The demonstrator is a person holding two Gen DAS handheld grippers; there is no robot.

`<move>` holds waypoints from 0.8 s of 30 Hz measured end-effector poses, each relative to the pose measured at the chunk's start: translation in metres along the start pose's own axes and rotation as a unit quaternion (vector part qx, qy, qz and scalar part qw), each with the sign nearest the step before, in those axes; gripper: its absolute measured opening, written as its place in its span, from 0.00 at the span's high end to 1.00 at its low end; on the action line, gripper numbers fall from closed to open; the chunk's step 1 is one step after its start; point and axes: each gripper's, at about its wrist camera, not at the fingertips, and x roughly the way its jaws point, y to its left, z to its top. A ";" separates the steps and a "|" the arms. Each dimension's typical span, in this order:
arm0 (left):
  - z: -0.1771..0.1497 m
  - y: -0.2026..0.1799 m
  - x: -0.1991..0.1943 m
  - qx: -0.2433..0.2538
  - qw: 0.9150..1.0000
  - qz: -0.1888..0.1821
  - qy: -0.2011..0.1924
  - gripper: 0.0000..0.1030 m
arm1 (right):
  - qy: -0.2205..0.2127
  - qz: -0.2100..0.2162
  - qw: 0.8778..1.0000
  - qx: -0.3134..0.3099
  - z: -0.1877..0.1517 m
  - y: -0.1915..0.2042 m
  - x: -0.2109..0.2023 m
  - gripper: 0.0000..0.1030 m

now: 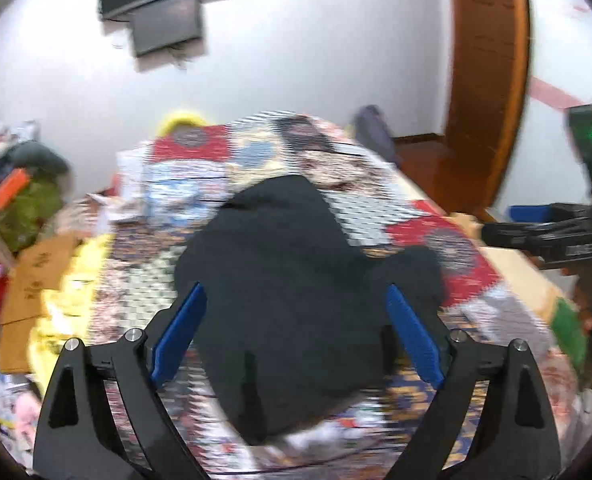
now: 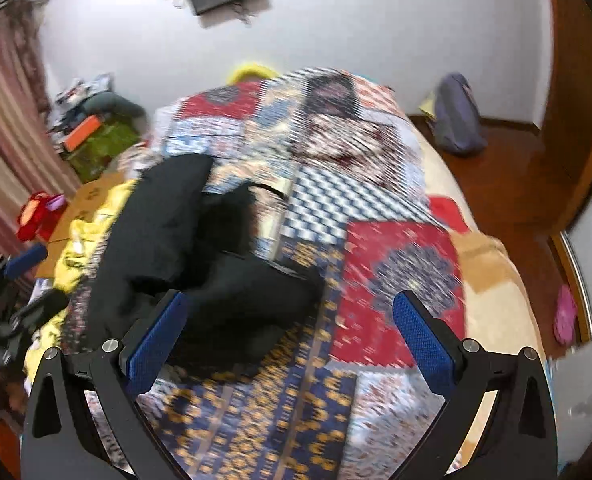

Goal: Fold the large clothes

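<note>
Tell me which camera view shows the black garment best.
The left wrist view: the black garment fills the middle of the picture, lying on the patterned quilt. The right wrist view shows it off to the left, seen from the side, its near edge behind a gripper finger.

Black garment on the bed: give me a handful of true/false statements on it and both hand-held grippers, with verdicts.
1. The black garment lies on a patchwork bedspread. True.
2. The left hand-held gripper is clamped on the garment. False: its jaws stand wide open, with the cloth lying below and between them but not pressed by the pads.
3. The right hand-held gripper is open and empty. True.
4. The garment is folded into a neat rectangle. False: it lies in an uneven, bunched heap.
5. In the right wrist view the garment sits right of the gripper. False: it lies to the left, by the left finger.
6. A yellow cloth lies beside the garment. True.
</note>
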 end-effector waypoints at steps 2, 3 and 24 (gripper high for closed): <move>-0.002 0.022 0.009 -0.016 1.000 0.017 0.018 0.11 | -0.004 0.016 1.000 -0.013 0.007 0.018 0.005 0.01; -0.005 0.032 0.016 -0.026 0.999 0.018 0.031 0.11 | -0.004 0.025 1.000 -0.019 0.009 0.026 0.008 0.01; -0.060 0.040 0.076 -0.090 0.990 -0.027 0.108 0.07 | 0.117 0.056 0.991 -0.017 -0.043 0.024 0.098 0.00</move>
